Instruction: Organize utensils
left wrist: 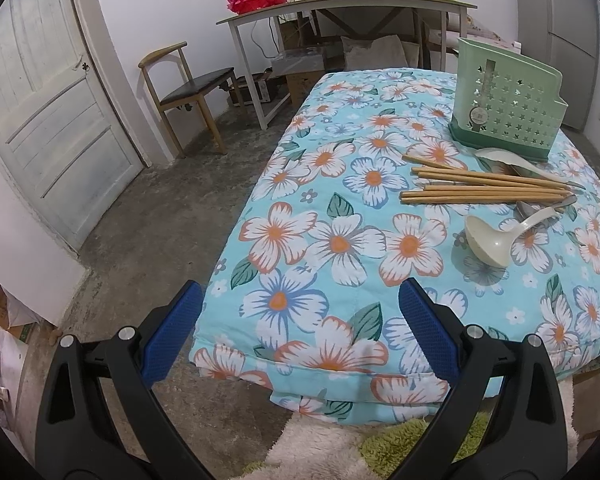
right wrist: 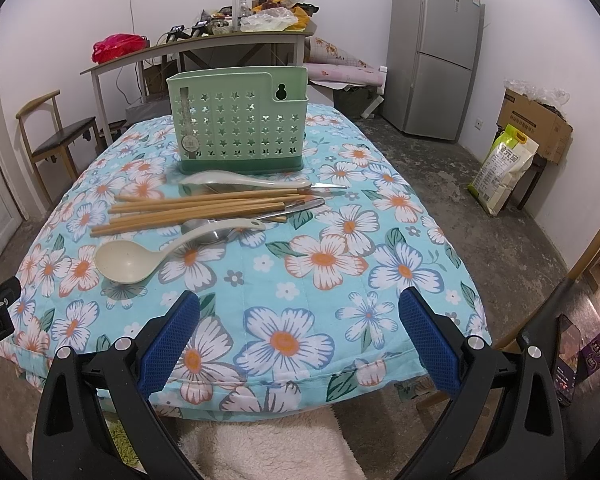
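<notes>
A green perforated utensil holder (right wrist: 238,124) stands upright at the far end of the floral-covered table (right wrist: 300,264); it also shows in the left wrist view (left wrist: 504,110). In front of it lie several wooden chopsticks (right wrist: 196,210) (left wrist: 488,186), a cream ladle (right wrist: 128,262) (left wrist: 490,242), a pale spoon (right wrist: 236,179) (left wrist: 516,160) and metal cutlery (right wrist: 296,209). My left gripper (left wrist: 300,308) is open and empty above the table's near left corner. My right gripper (right wrist: 300,312) is open and empty above the near edge, well short of the utensils.
A wooden chair (left wrist: 180,88) and a cluttered desk (left wrist: 340,6) stand beyond the table. A door (left wrist: 40,120) is at left. A fridge (right wrist: 436,48), a cardboard box (right wrist: 536,120) and a sack (right wrist: 504,172) are at right. A fluffy rug (right wrist: 268,444) lies below.
</notes>
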`<action>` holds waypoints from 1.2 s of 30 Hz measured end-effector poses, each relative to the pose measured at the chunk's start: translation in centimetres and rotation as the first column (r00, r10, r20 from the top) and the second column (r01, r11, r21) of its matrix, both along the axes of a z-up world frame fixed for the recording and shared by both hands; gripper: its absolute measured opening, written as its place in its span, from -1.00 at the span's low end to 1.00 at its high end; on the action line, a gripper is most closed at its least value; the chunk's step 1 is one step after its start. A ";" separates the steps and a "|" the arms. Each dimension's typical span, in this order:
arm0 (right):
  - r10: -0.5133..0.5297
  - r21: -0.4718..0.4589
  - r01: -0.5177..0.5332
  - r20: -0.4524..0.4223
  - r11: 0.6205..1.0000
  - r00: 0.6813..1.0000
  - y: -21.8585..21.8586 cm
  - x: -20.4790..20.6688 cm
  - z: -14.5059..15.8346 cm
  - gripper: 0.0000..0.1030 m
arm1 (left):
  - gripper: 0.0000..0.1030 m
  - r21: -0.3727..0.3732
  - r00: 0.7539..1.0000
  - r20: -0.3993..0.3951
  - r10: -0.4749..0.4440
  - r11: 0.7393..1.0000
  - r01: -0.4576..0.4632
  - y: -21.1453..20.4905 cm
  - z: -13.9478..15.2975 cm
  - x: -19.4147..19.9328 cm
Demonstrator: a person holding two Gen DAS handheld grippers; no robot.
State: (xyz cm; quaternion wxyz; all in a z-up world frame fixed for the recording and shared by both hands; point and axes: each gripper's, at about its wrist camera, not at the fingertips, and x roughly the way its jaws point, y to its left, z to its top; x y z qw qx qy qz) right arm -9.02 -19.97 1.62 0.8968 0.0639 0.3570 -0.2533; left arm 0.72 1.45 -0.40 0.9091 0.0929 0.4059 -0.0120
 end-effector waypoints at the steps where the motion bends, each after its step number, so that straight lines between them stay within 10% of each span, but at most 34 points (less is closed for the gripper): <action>1: 0.000 -0.001 0.000 0.000 1.000 1.000 0.0 0.0 0.0 0.88 | 0.84 0.000 1.000 0.000 0.000 1.000 0.000 0.0 0.0 0.0; 27: 0.080 0.120 -0.068 -0.099 0.991 0.992 -1.7 3.7 -4.3 0.88 | 0.84 -0.140 0.962 -0.175 -0.208 0.973 0.185 -0.7 -5.7 7.5; 36: 0.146 0.152 -0.129 -0.105 0.980 0.984 -2.0 5.2 -6.9 0.88 | 0.85 -0.158 0.971 -0.103 -0.214 0.968 0.196 -3.4 -7.3 6.4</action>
